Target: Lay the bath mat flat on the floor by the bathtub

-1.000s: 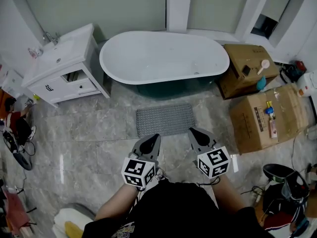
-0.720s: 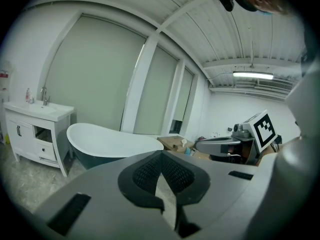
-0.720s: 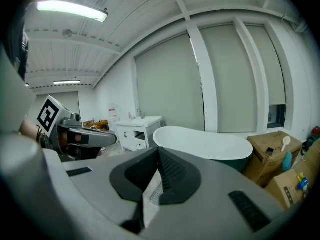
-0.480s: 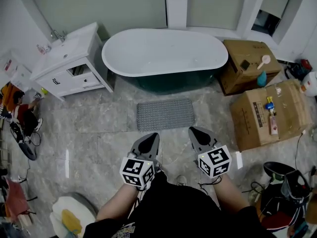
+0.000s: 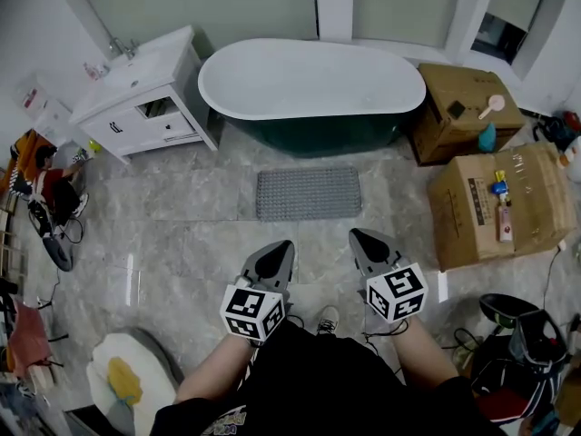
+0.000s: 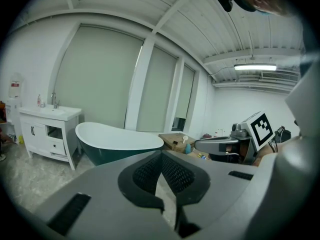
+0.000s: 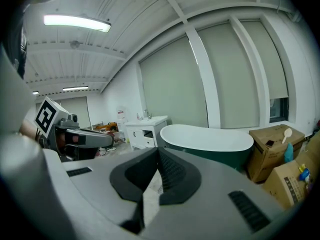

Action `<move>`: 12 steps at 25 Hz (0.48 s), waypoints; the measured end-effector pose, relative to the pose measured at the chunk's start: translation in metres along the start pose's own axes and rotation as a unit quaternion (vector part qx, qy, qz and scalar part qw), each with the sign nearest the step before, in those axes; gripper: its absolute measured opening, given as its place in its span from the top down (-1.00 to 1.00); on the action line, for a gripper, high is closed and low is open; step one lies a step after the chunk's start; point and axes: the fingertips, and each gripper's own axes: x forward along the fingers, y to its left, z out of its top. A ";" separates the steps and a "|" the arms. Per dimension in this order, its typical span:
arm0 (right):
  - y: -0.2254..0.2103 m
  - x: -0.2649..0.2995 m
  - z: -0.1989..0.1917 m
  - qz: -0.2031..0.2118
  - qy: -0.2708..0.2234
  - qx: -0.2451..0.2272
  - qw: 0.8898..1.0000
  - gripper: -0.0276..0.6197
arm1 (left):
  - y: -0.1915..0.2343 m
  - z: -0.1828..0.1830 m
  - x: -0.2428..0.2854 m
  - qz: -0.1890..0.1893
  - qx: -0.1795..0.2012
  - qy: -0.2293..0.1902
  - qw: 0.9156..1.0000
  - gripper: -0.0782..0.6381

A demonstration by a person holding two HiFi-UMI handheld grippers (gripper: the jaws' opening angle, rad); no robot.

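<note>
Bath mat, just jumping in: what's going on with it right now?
A person holds a hand-held gripper in each hand. The left hand-held gripper and the right hand-held gripper are both shut and empty, well short of the mat. The bath mat lies flat on the floor in front of the bathtub, so the laying looks done.

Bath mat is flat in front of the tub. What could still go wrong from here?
1. The bath mat lies on a glossy stone floor, a strip of bare floor apart from the bathtub; it may slide if stepped on.
2. Dark gear and cables sit at the person's right and a white object at the left; a blind step there could cause a trip.
</note>
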 end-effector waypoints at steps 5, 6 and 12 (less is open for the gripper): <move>0.014 -0.001 -0.008 0.010 0.003 0.003 1.000 0.86 | 0.005 -0.004 -0.016 0.016 -0.003 -0.004 1.000 0.73; 0.019 0.001 -0.009 0.011 0.005 0.005 1.000 0.86 | 0.009 -0.003 -0.020 0.018 -0.005 -0.005 1.000 0.73; 0.053 0.023 -0.004 0.006 0.007 0.005 1.000 0.86 | 0.044 0.001 -0.042 0.014 -0.013 -0.010 1.000 0.73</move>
